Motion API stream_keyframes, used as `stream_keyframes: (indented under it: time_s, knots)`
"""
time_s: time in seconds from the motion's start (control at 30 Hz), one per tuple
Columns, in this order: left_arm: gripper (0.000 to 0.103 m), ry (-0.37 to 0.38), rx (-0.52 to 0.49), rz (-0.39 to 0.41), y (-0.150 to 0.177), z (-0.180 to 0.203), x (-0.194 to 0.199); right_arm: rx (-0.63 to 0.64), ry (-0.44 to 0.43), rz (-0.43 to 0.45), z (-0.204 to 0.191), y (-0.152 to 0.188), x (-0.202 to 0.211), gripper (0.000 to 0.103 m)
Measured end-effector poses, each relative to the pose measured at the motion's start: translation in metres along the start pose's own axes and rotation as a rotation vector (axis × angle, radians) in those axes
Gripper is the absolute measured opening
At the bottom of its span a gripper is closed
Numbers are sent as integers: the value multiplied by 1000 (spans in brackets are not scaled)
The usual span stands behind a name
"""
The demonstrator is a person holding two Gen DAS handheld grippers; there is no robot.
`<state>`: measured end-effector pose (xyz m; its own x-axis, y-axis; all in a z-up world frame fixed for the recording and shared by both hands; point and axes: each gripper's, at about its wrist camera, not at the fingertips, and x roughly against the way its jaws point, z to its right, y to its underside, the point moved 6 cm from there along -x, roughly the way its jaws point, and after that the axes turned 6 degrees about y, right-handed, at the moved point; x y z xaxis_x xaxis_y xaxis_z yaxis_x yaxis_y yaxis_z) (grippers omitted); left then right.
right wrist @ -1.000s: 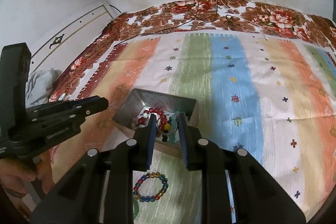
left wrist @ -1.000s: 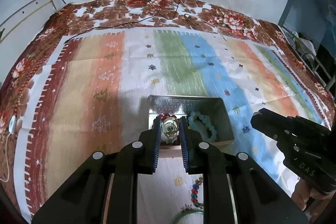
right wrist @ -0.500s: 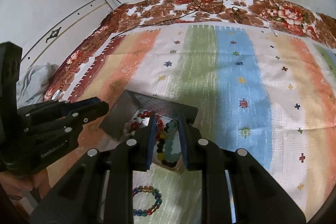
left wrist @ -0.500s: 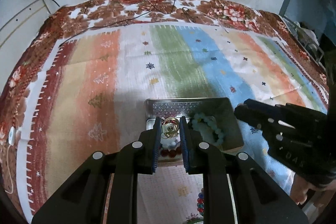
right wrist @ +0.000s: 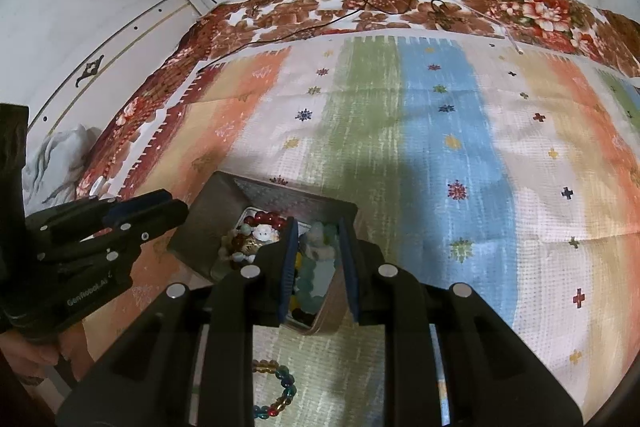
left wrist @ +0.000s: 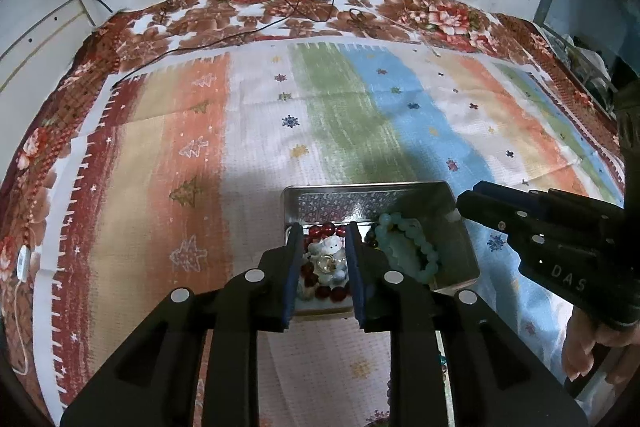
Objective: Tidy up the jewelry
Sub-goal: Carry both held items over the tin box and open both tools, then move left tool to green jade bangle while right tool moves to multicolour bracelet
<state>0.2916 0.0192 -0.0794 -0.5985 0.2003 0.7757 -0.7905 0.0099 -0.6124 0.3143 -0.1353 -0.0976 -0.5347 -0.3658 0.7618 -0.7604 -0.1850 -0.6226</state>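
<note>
A bed covered by a striped pastel cloth [left wrist: 340, 131] with small printed motifs fills both views; a brown floral blanket [left wrist: 280, 7] edges its far side. Near the person sits an open rectangular silver metal tin [left wrist: 460, 251], likely the collecting place for the jewelry. Inside lie a pale green bead bracelet [left wrist: 412, 247], a red bead bracelet [left wrist: 328, 229] and a small white and gold trinket [left wrist: 328, 259].

The left gripper [left wrist: 323, 267] hovers over the tin, its blue-padded jaws opening with a narrow gap, nothing pinched; the trinket lies below them (probably just dropped there). The right gripper [right wrist: 318, 263] hangs over the tin's near right corner, jaws slightly apart and empty. A multicoloured bead bracelet [right wrist: 276, 395] waits on the cloth just outside the tin, seemingly next to go in.
</note>
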Motion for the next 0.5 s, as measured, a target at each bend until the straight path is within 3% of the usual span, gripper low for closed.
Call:
stream_keyframes:
  time_s: [0.5]
  knots:
    - [21,-13,-25,8,1,4,2,-3,-20,10,-2,-3,4,31]
